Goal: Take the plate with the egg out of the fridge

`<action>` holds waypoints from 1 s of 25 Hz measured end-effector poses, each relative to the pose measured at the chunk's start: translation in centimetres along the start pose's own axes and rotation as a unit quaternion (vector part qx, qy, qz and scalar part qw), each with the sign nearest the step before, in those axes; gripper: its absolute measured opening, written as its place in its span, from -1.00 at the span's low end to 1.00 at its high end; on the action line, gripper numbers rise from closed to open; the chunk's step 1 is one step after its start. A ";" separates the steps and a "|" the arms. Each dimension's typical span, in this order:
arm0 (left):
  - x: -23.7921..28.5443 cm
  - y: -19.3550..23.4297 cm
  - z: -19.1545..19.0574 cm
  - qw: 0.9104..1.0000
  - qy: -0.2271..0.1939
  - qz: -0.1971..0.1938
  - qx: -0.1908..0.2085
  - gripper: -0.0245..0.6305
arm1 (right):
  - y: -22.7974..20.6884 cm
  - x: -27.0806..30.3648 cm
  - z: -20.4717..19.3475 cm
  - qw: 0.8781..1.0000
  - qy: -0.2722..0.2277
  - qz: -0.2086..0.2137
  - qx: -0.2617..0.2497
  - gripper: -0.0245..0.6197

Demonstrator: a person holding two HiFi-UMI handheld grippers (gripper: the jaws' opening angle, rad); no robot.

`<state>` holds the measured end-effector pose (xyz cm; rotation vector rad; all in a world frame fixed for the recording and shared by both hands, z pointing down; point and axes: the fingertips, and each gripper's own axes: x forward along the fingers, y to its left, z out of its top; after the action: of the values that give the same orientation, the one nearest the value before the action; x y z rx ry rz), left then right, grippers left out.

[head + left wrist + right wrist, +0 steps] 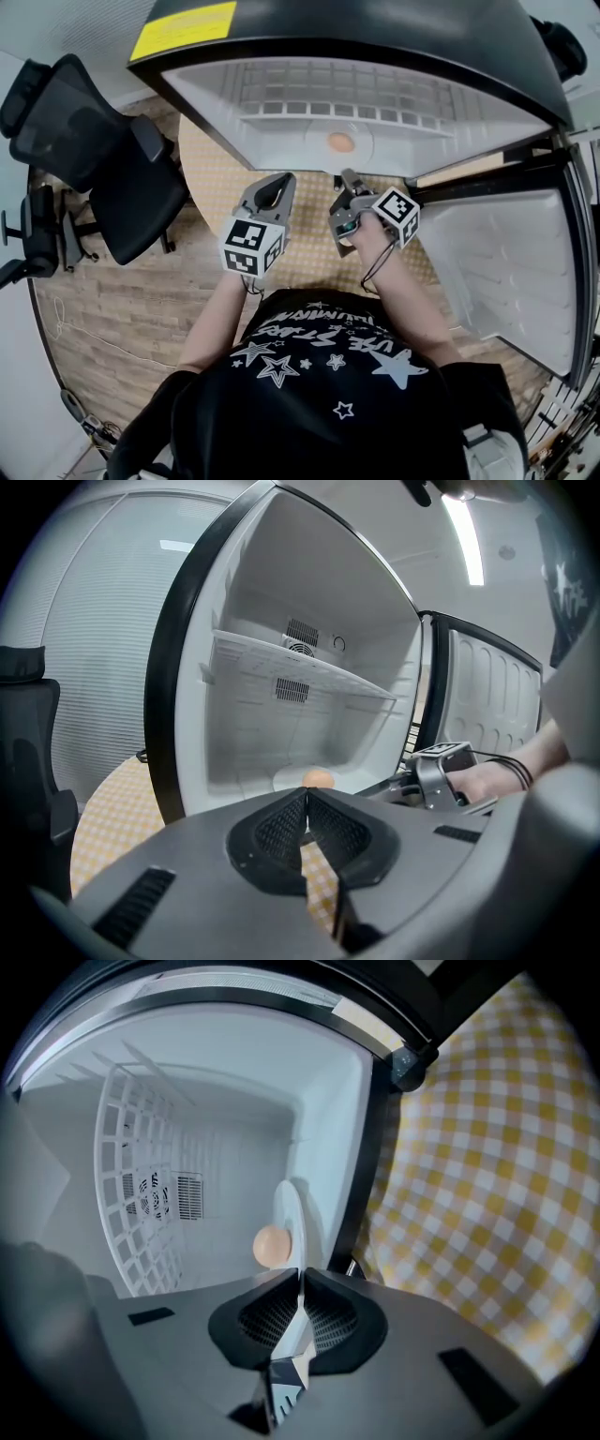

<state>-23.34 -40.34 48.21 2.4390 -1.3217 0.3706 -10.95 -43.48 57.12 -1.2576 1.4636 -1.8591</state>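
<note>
Plate (pixel 289 1215), one and white, lies on the floor of the open fridge (pixel 525 80) and carries a single egg (pixel 272 1245). Its near rim runs in between the jaws of the right tongs (pixel 300 1275), which are clenched on it. One white wire shelf (pixel 300 672) spans the compartment above. The left tongs (pixel 306 795) hang just outside the fridge, beside the right pair, jaws pressed together with nothing in them. The one fridge door (pixel 511 267) stands swung open at the right. A yellow checked mat (pixel 487 1176) lies below, and a black office chair (pixel 112 173) stands to the left.
</note>
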 end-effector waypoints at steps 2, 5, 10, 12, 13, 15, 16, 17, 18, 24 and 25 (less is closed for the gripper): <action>-0.1 -0.2 -0.1 1.000 0.001 -0.004 0.002 -0.90 | -0.3 -0.4 -0.4 1.000 0.004 -0.001 -0.001 -0.80; -0.2 -0.6 0.0 1.000 0.000 -0.011 0.009 -0.90 | -0.2 -0.5 -0.4 1.000 0.006 0.007 -0.011 -0.80; -0.4 -0.7 0.2 1.000 -0.001 -0.010 0.012 -0.90 | 0.3 0.0 0.3 0.999 -0.005 0.017 -0.034 -0.79; -0.6 -0.6 0.2 1.000 -0.002 -0.009 0.012 -0.90 | 0.3 0.4 0.6 0.999 -0.007 0.020 -0.039 -0.79; -0.7 -0.5 0.2 1.000 -0.002 -0.008 0.012 -0.90 | 0.4 0.6 0.6 0.999 -0.006 0.022 -0.041 -0.79; -0.9 -0.4 0.1 1.000 -0.001 -0.005 0.011 -0.90 | 0.5 1.0 0.6 0.999 -0.001 0.026 -0.042 -0.79; -0.9 -0.4 0.0 1.000 0.000 -0.004 0.010 -0.90 | 0.6 1.1 0.5 0.999 0.001 0.028 -0.042 -0.79; -1.0 -0.3 -0.1 1.000 0.000 -0.004 0.009 -0.90 | 0.6 1.2 0.5 0.999 0.003 0.028 -0.040 -0.79; -1.1 -0.3 -0.1 1.000 0.000 -0.004 0.009 -0.90 | 0.5 1.3 0.4 0.999 0.005 0.026 -0.039 -0.79; -1.6 -0.4 -0.4 1.000 0.002 -0.004 0.011 -0.90 | 0.3 1.5 0.4 0.999 -0.003 0.037 -0.013 -0.80; -1.7 -0.4 -0.4 1.000 0.002 -0.003 0.011 -0.90 | 0.4 1.4 0.4 0.999 -0.004 0.046 -0.008 -0.80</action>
<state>-23.94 -38.66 47.87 2.4593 -1.3150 0.3894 -11.37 -44.92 57.25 -1.1841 1.5096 -1.7840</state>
